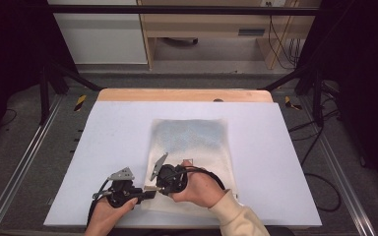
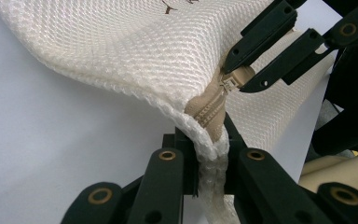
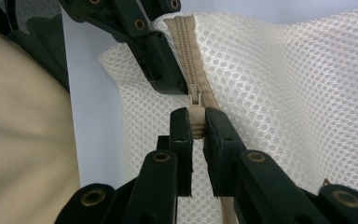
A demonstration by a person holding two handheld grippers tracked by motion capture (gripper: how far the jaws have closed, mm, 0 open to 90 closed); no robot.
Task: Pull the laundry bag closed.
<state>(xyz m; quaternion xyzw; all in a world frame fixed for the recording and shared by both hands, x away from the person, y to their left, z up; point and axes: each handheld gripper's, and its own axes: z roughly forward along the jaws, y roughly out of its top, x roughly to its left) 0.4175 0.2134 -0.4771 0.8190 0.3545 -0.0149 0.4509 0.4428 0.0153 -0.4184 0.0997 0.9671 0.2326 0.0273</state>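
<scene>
The mesh bag (image 2: 121,51) corner is pinched by the left tool (image 2: 209,158) and the zip pull (image 3: 196,122) by the right tool (image 3: 198,128); the pull may be lost if tugged askew.

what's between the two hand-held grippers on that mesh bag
A short run of beige zipper on the white mesh bag. In the right gripper view, the right hand-held gripper pinches the zipper pull; the left hand-held gripper clamps the bag's corner.
</scene>
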